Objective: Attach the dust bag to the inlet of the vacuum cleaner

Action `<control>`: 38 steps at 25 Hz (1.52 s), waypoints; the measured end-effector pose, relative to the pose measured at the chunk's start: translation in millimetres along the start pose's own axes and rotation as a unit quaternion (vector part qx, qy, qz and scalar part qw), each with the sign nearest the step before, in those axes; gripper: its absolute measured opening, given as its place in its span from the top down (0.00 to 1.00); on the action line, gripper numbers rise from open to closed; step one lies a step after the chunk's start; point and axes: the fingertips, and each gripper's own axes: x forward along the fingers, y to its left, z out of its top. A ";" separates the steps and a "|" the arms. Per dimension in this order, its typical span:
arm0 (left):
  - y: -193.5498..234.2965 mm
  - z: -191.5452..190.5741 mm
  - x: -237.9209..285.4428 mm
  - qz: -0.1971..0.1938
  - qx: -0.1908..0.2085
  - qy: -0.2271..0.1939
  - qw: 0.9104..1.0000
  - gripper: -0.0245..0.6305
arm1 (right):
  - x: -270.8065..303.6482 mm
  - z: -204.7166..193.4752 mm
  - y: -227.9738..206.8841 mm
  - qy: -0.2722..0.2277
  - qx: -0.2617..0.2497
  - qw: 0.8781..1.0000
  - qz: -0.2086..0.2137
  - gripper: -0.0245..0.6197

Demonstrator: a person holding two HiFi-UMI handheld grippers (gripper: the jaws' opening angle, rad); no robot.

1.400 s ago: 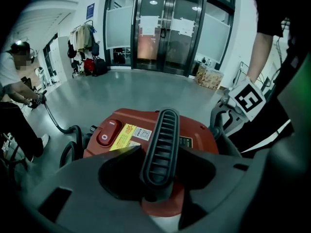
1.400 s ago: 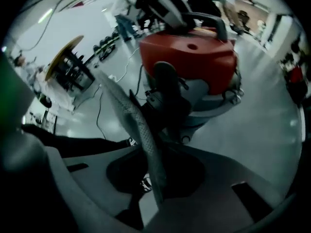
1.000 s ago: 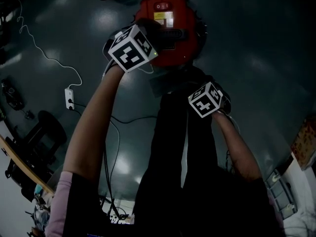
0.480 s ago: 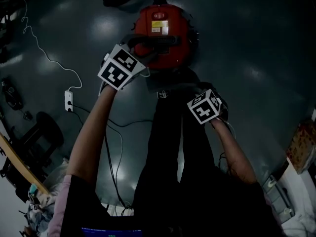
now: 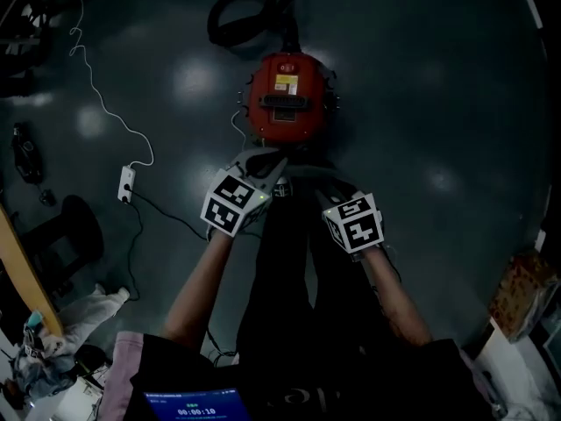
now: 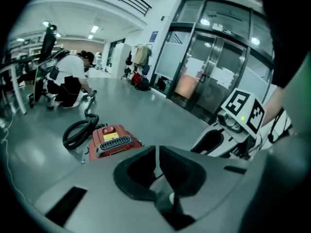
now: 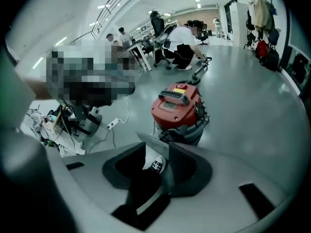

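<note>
Tongs first: your left tongs have just been closing and now stand all but together on nothing. Your right tongs have just eased in slightly from full spread and gape empty, with only your white shoe showing past them. Ahead of both, well apart, sits the round red hard-plastic vacuum cleaner with its ribbed black grille; its coiled black hose lies beyond. No dust bag shows anywhere. Expect it to be light, soft and crushable, so pinch its stiff collar.
</note>
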 end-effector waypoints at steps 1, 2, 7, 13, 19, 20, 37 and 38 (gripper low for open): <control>-12.9 4.2 -9.4 0.008 -0.021 -0.013 1.000 0.92 | -13.8 2.5 5.9 -0.010 0.000 1.000 0.003 0.73; -26.7 9.0 -19.5 0.015 -0.040 -0.025 0.999 0.93 | -28.4 4.2 10.9 -0.021 0.000 1.000 0.003 0.77; -96.5 22.2 -72.6 0.056 -0.110 -0.064 0.990 0.95 | -101.3 -1.8 30.5 -0.058 0.018 0.998 0.014 0.90; -172.3 22.7 -125.1 0.101 -0.162 -0.092 0.977 0.95 | -170.2 -36.4 43.9 -0.058 0.027 0.997 0.037 0.90; -235.2 19.5 -164.5 0.111 -0.180 -0.110 0.971 0.95 | -212.6 -52.5 60.5 -0.090 0.059 0.993 0.044 0.90; -243.2 17.3 -172.6 0.112 -0.183 -0.112 0.970 0.95 | -217.9 -51.8 65.8 -0.097 0.060 0.992 0.044 0.90; -367.6 -115.3 -340.3 0.099 -0.159 -0.164 0.969 0.96 | -289.9 -143.9 236.2 -0.192 0.043 0.980 0.007 0.90; -378.4 -126.9 -349.6 0.093 -0.157 -0.165 0.969 0.95 | -294.1 -155.9 248.2 -0.196 0.045 0.979 0.004 0.90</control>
